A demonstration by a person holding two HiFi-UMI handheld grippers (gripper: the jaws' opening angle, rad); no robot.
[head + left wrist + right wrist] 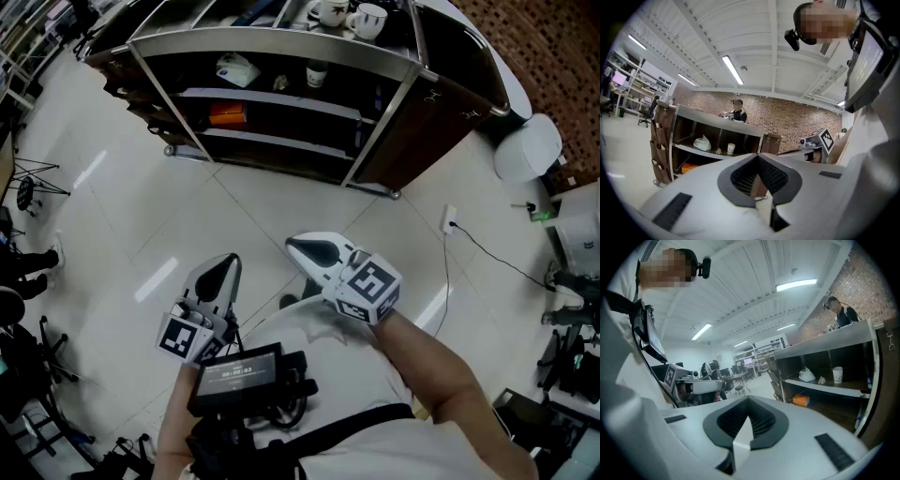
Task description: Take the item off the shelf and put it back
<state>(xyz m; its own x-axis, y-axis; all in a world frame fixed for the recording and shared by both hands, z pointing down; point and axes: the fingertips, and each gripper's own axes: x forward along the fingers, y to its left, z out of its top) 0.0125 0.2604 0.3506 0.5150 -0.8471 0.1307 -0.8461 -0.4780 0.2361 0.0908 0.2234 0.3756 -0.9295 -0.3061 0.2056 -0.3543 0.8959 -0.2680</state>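
Shelf items (228, 114) well beyond both tools (228, 263) (296, 247)

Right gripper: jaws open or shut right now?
Shut. In the right gripper view, the right gripper has its jaws closed together with nothing between them. The shelf stands ahead, untouched.

Left hand-held gripper (225, 267) closed, right hand-held gripper (305, 249) closed, both empty, roughly level
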